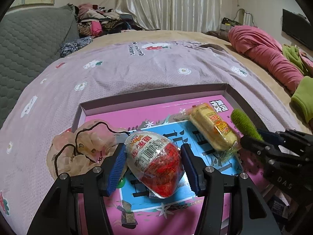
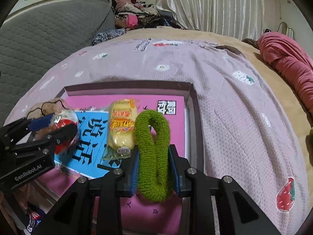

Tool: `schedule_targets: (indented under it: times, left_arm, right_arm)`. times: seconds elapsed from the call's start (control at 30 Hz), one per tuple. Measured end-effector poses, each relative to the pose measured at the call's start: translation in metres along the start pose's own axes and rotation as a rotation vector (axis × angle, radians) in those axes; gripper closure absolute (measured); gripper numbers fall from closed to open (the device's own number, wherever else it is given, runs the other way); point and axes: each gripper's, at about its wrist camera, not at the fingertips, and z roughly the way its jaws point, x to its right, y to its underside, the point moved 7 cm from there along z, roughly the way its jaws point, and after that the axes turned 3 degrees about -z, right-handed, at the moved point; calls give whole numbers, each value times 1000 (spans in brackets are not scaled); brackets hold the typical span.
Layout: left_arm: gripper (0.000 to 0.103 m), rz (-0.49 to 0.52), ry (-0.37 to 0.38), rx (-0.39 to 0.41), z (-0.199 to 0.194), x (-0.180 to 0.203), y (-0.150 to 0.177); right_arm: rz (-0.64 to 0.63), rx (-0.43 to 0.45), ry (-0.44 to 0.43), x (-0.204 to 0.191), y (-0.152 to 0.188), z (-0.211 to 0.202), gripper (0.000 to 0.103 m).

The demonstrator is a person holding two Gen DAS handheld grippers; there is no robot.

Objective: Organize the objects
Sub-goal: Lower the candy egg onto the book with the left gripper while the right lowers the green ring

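- Nearest the left wrist camera, the left claw [image 1: 154, 164] stands about half open around a plastic-wrapped egg-shaped toy [image 1: 154, 162]; its ribbed blue pads [image 1: 117, 168] sit against the egg's two sides, so I judge it held rather than merely straddled.
- Nearest the right wrist camera, the right claw [image 2: 154, 166] is nearly closed, pinching a fuzzy green hair tie [image 2: 152, 152] so that its loop is squeezed into a long narrow oval.
- Both claws hang over a shallow box [image 1: 156, 92] with low upright walls, which lies on the bed [image 1: 137, 68]; its floor carries a glossy pink and blue print.
- A yellow snack packet [image 1: 213, 127] in crinkly clear wrap already lies inside the box, toward the far right corner, just beside the green tie.
- A sheer peach scrunchie [image 1: 82, 146] with a dark cord on it lies at the box's left edge, draped over the wall.
- Progress, as I judge it: one item is placed, two are in the claws above the box and not yet let go; the scrunchie's place looks unsettled.
- Textures: the egg is hard, smooth and slippery under film; the tie is soft and springy; the bed cover is a waffle-weave pink cloth with strawberry prints.
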Motion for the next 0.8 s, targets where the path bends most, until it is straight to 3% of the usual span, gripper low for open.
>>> schedule_targets:
  times: [0.23,0.57,0.8]
  left_arm:
    - [43,-7,-13,-6,-2,-3,1]
    - [27,-12,-27,-41,-3,-8,5]
    - [26,5,-33,-55,-5,-7,8]
  right_arm:
    - [-15,-33,1,-3,3,3,68]
    - [-47,-34,9,-9,2,-3,53]
    - [-40,-43,-2,-8,2,-5,49]
